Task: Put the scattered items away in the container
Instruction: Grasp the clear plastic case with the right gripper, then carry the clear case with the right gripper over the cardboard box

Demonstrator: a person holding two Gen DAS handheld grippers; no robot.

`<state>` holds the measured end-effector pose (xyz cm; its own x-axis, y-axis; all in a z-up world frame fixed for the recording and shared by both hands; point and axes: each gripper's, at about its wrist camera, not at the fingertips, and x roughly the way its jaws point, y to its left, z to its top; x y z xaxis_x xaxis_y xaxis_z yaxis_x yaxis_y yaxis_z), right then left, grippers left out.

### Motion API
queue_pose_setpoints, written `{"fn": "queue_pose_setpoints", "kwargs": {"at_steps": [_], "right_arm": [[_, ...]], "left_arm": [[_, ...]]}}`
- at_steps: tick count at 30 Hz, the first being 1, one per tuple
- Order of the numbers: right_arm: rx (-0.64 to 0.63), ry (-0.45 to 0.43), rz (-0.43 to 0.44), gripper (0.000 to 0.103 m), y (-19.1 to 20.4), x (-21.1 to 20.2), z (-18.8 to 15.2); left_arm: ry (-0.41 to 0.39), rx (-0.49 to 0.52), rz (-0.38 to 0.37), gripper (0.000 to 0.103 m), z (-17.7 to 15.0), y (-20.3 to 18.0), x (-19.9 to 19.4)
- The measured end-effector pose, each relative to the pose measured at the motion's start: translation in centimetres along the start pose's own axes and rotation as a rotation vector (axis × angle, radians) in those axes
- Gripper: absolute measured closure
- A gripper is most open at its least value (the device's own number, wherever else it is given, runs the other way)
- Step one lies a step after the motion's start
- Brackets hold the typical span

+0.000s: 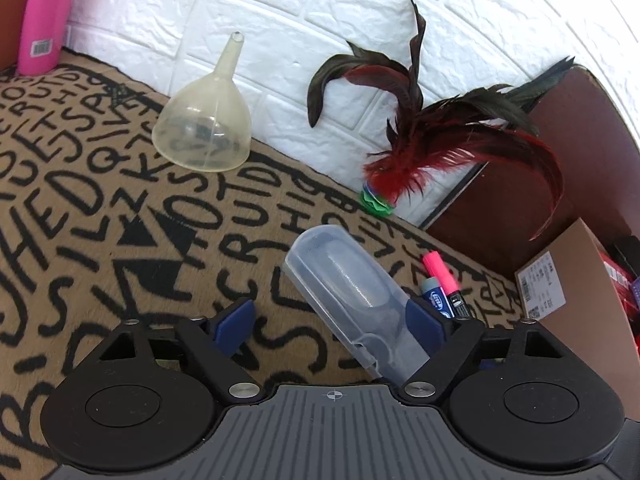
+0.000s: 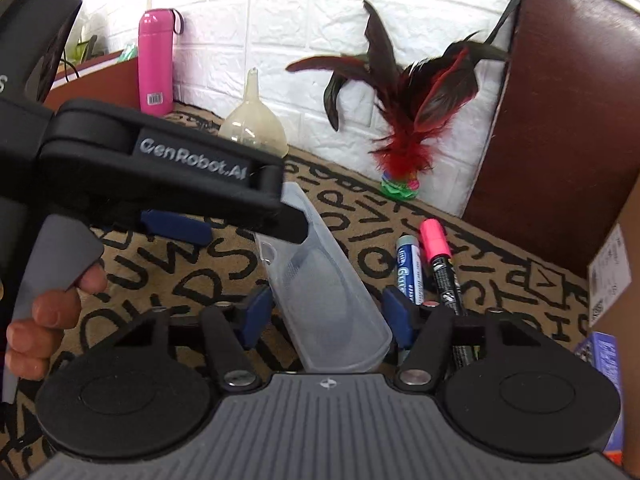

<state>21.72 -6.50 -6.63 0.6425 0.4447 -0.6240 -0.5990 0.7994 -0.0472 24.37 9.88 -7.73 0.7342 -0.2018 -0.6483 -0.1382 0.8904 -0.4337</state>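
Note:
A clear plastic case [image 1: 352, 292] lies shut on the lettered mat. My left gripper [image 1: 332, 320] is open, the case's near end resting against its right finger [image 1: 424, 320]. In the right wrist view the case [image 2: 332, 300] lies between my right gripper's [image 2: 330, 312] open fingers, untouched. The left gripper's body [image 2: 168, 176] hangs over the case's far end. A pink-capped black marker [image 2: 440, 264] and a blue marker [image 2: 408, 272] lie just right of the case; both also show in the left wrist view, pink [image 1: 440, 276] and blue [image 1: 438, 296].
A translucent funnel [image 1: 204, 124] stands upside down and a red-black feather shuttlecock [image 1: 400, 176] stands by the white brick wall. A pink bottle [image 2: 156, 60] stands far left. A brown panel [image 2: 560, 120] and a cardboard box [image 1: 560, 280] close the right side.

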Motion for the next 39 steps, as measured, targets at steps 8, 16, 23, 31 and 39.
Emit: {"fn": "queue_pose_setpoints", "kwargs": {"at_steps": [8, 16, 23, 31, 39], "right_arm": [[0.031, 0.068, 0.004, 0.054, 2.3, -2.5, -1.5], [0.039, 0.098, -0.027, 0.054, 5.8, -9.1, -6.9], [0.089, 0.101, -0.024, 0.054, 7.6, -14.8, -11.3], [0.174, 0.105, 0.009, 0.049, 6.7, -17.0, -12.7], [0.194, 0.091, 0.009, 0.053, 6.4, -16.7, -13.0]], "left_arm": [[0.075, 0.029, -0.055, 0.035, -1.9, -0.7, -2.6], [0.167, 0.107, -0.087, 0.022, -8.1, -3.6, -6.5], [0.220, 0.237, -0.083, 0.039, -12.6, -6.4, -9.3], [0.235, 0.298, -0.072, 0.024, -14.5, -8.0, -9.8], [0.247, 0.353, -0.055, 0.034, -15.0, -8.8, -10.0]]}}
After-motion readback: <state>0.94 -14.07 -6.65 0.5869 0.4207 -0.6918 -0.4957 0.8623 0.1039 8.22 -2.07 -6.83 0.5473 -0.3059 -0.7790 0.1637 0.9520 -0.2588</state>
